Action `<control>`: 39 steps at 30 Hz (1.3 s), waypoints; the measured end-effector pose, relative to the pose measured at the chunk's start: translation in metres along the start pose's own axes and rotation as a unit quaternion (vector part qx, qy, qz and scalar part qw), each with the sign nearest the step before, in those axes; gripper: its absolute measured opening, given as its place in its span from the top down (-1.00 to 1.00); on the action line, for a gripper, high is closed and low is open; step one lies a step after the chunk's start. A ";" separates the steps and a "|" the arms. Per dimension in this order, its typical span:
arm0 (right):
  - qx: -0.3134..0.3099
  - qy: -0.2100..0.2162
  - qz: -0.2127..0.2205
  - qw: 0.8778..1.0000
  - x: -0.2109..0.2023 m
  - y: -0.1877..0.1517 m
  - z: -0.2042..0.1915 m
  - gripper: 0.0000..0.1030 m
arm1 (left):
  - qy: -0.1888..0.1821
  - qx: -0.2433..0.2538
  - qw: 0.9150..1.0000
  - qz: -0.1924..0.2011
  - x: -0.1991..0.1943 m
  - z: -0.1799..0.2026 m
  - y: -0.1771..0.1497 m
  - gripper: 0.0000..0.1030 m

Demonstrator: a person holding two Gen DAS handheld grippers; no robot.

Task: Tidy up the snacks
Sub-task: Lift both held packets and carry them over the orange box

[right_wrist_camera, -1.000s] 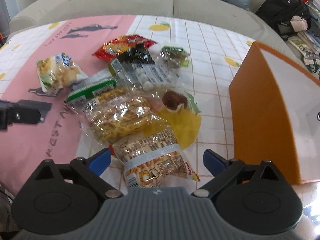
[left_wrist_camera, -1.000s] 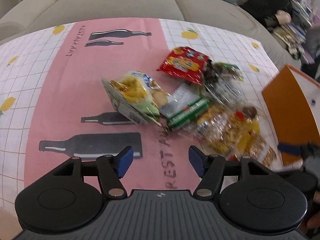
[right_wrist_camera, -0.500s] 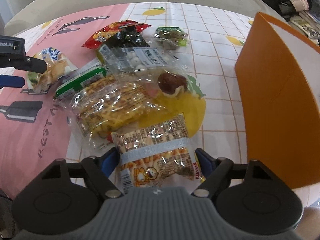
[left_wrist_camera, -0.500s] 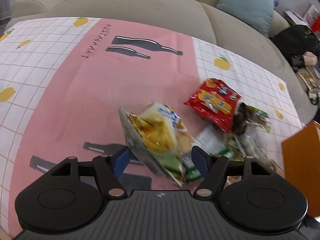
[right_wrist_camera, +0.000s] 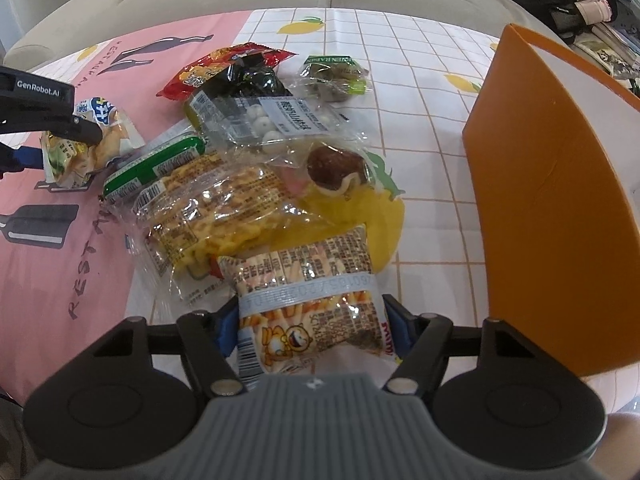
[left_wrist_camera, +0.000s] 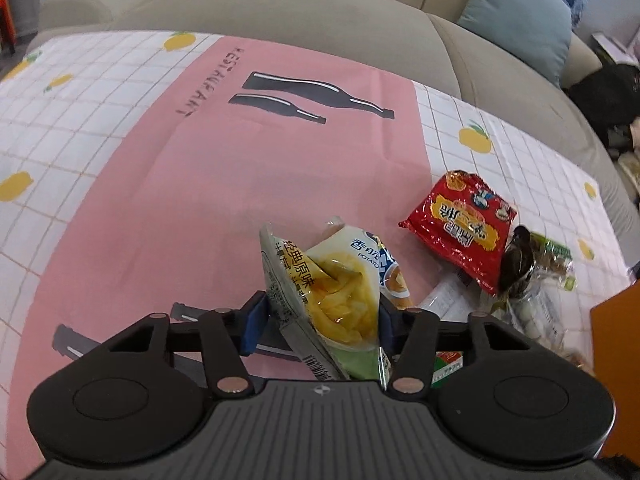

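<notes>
My left gripper (left_wrist_camera: 320,320) is shut on a yellow-green potato fries bag (left_wrist_camera: 336,284), its blue pads pressing both sides; the bag also shows in the right wrist view (right_wrist_camera: 86,148). My right gripper (right_wrist_camera: 310,326) is shut on a clear stick-snack packet with a cartoon bear (right_wrist_camera: 308,304) at the near end of the pile. The pile holds a red packet (right_wrist_camera: 224,66), a black packet (right_wrist_camera: 248,78), a green sausage pack (right_wrist_camera: 154,168), a white-ball bag (right_wrist_camera: 264,120), a yellow noodle-snack bag (right_wrist_camera: 224,208) and a raisin pack (right_wrist_camera: 334,76).
An orange box (right_wrist_camera: 548,200) stands open at the right of the pile; its edge shows in the left wrist view (left_wrist_camera: 618,344). The pink and white tablecloth (left_wrist_camera: 200,184) covers the table. A grey sofa (left_wrist_camera: 280,12) with cushions runs along the far edge.
My left gripper moved in over the fries bag and closed on it. My right gripper moved forward and closed on the bear stick-snack packet.
</notes>
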State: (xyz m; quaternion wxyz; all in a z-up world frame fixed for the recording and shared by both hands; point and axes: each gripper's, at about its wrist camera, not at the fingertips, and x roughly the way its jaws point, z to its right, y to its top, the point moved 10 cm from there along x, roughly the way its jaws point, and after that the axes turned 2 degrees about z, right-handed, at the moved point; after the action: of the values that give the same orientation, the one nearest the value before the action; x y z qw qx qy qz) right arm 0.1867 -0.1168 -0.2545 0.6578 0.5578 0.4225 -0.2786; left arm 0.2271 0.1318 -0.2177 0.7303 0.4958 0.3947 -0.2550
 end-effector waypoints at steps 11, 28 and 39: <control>0.012 0.008 0.006 1.000 -0.003 0.001 0.002 -0.27 | -0.004 0.038 0.999 0.021 -0.028 0.010 -0.005 0.03; 0.006 0.024 0.095 0.995 -0.063 0.023 -0.009 -0.01 | -0.053 0.058 0.996 0.037 -0.114 0.038 -0.022 0.04; -0.004 0.047 0.144 0.988 -0.137 0.053 0.005 0.02 | -0.106 0.099 0.988 0.049 -0.153 0.091 -0.020 0.04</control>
State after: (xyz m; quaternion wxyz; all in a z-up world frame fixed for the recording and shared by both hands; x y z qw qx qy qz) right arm 0.1655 -0.1242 -0.1096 0.6729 0.6226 0.3692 -0.1525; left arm 0.1560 0.0372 -0.0834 0.7270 0.5547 0.2627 -0.3077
